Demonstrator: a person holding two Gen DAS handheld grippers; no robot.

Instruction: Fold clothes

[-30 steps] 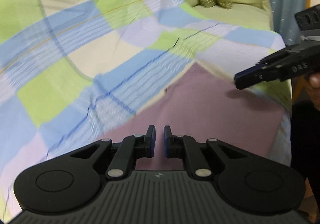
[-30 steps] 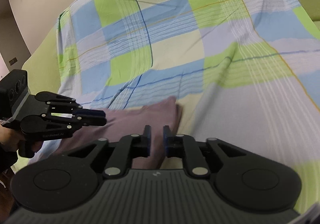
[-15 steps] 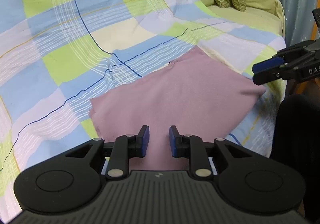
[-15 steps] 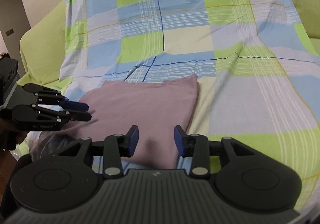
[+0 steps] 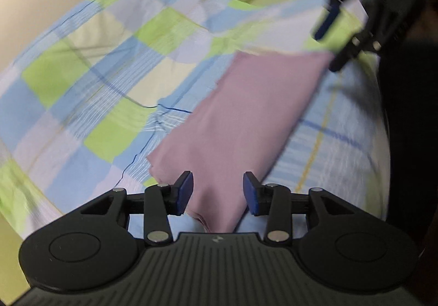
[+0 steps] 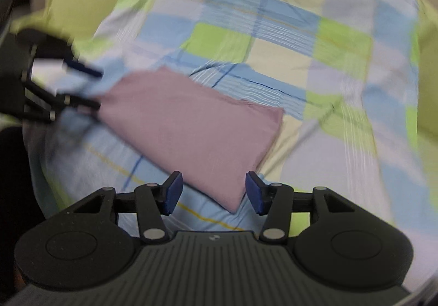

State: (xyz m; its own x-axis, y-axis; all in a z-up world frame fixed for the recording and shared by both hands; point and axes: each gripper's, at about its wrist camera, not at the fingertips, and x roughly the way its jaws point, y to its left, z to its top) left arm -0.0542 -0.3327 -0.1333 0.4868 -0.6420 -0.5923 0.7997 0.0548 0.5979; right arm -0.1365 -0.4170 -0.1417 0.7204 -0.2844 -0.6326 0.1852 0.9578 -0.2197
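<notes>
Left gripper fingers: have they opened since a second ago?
Yes. The left gripper fingers were nearly shut; now they stand well apart, straddling the near corner of the folded pink garment without gripping it.

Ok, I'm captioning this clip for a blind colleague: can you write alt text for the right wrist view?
A folded mauve garment lies flat on a blue, green and cream checked sheet. The open right gripper hovers over its near corner. The left gripper, blurred, sits at the garment's far-left end, also open.
</notes>
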